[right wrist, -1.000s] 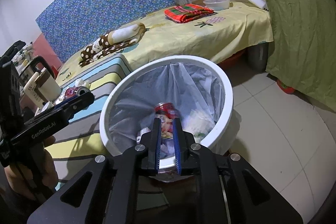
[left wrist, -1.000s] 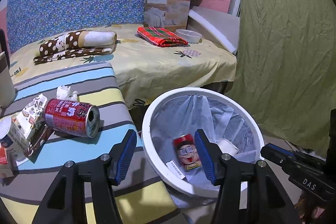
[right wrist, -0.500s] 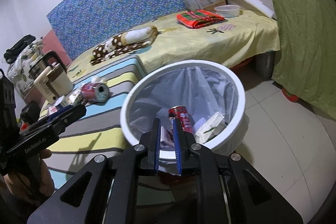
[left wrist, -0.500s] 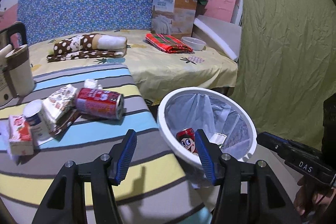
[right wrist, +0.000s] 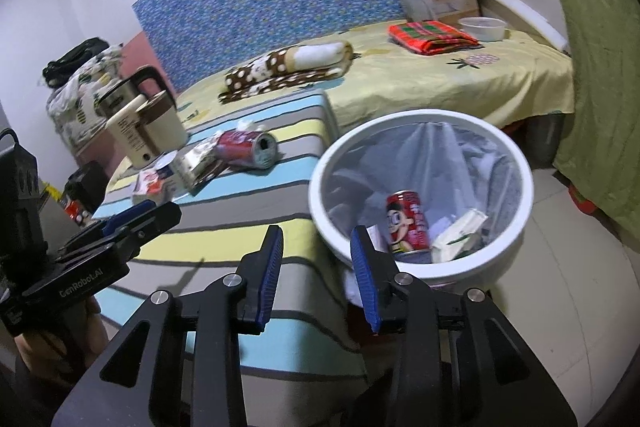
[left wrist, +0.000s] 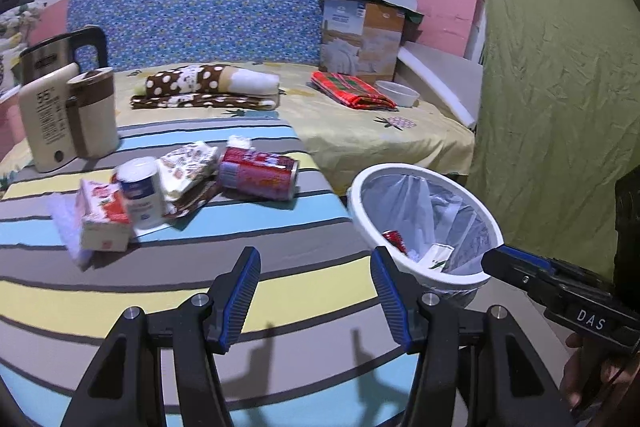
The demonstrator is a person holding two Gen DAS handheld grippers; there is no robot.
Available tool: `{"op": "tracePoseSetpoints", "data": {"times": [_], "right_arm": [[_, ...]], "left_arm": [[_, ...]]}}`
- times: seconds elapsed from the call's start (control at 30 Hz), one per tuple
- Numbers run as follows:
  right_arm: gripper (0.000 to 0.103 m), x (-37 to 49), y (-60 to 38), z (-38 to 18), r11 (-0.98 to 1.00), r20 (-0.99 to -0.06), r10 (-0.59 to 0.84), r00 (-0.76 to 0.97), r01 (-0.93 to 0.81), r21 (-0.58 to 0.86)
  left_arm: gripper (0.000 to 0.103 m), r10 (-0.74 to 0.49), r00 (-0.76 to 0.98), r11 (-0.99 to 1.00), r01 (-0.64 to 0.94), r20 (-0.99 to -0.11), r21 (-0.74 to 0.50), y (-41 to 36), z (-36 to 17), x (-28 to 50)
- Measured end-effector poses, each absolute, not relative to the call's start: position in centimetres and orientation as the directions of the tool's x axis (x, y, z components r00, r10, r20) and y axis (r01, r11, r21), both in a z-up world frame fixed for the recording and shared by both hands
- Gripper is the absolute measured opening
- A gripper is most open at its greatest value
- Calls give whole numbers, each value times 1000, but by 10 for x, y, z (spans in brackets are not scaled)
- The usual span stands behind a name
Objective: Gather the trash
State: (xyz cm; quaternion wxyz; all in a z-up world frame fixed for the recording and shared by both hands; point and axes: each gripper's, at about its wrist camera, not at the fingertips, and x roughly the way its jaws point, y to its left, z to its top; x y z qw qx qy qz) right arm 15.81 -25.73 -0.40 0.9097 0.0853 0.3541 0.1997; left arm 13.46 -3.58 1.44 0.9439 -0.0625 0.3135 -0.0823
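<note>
1. Nearest to the cameras, the left hand-held gripper (left wrist: pixel 314 289) is spread wide and empty above the striped worktop (left wrist: pixel 200 291). The jaws of the right hand-held gripper (right wrist: pixel 316 267) have just been opening; nothing is between them, and it hangs at the worktop edge, just beside the bin.
2. Next comes the white trash bin (right wrist: pixel 516 227), lined with a plastic bag and standing on the floor close to the worktop. A red cartoon can (right wrist: pixel 408 227) and a small white carton (right wrist: pixel 460 235) already lie in it, so part of the collecting looks done.
3. Further away on the worktop the rest of the trash waits: a red can on its side (left wrist: pixel 258 173), a crumpled wrapper (left wrist: pixel 186 169), a white cup (left wrist: pixel 140 191), a small box (left wrist: pixel 104 221) and a tissue (left wrist: pixel 240 141) (all close together, some touching).
4. Behind them stands a beige kettle (left wrist: pixel 68 119), which I judge is not trash.
5. My estimate: less than half is finished, and the lying can seems the easiest next piece.
</note>
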Motion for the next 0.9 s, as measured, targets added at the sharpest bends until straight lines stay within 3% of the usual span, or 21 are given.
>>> {"op": "tracePoseSetpoints", "data": {"times": [0.47, 0.67, 0.9], "right_arm": [[38, 156, -220, -8, 863, -614, 501, 610, -404, 303], [45, 158, -204, -7, 847, -613, 524, 592, -435, 304], [46, 163, -186, -4, 833, -613, 540, 577, -468, 295]], "left_arm": [[57, -110, 796, 985, 9, -596, -170, 5, 4, 115], [57, -58, 800, 984, -56, -598, -171, 30, 3, 116], [57, 2, 800, 974, -137, -600, -180, 64, 4, 119]]}}
